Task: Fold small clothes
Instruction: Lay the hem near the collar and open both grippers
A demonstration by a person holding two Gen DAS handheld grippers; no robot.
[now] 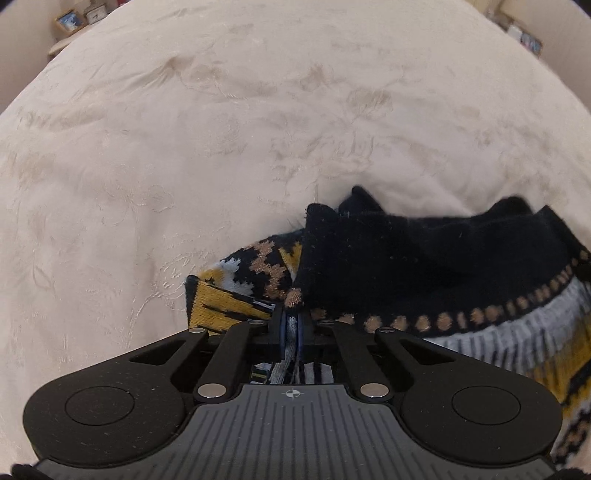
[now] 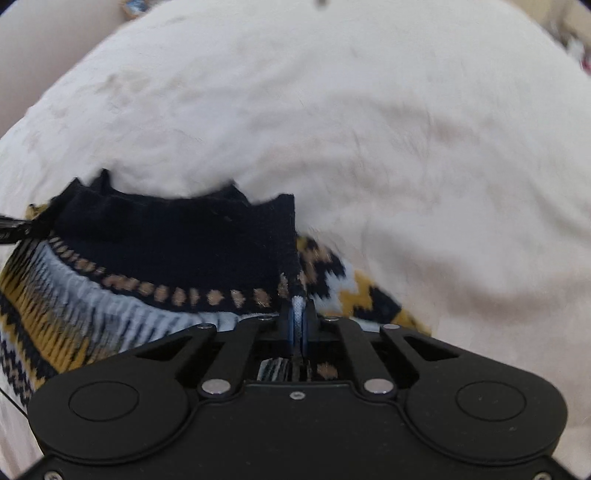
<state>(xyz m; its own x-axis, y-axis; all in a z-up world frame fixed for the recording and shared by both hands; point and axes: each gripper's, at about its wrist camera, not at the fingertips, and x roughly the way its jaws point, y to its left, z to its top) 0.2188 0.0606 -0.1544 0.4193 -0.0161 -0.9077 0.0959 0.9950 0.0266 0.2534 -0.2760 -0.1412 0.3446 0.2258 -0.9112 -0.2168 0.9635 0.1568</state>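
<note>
A small knitted sweater (image 1: 406,258) with a black collar and yellow, white and tan patterns lies on a cream bedspread (image 1: 184,147). My left gripper (image 1: 291,317) is shut on the sweater's fabric near the collar's left end, with a fold of knit pinched between its pads. In the right wrist view the same sweater (image 2: 166,251) spreads to the left, and my right gripper (image 2: 299,314) is shut on its fabric at the collar's right end. The left gripper's black tip (image 2: 11,227) shows at the far left edge of that view.
The cream embroidered bedspread (image 2: 369,129) fills both views beyond the sweater. Small framed pictures (image 1: 70,20) stand on a shelf at the far left corner, and more small items (image 1: 524,37) sit at the far right edge.
</note>
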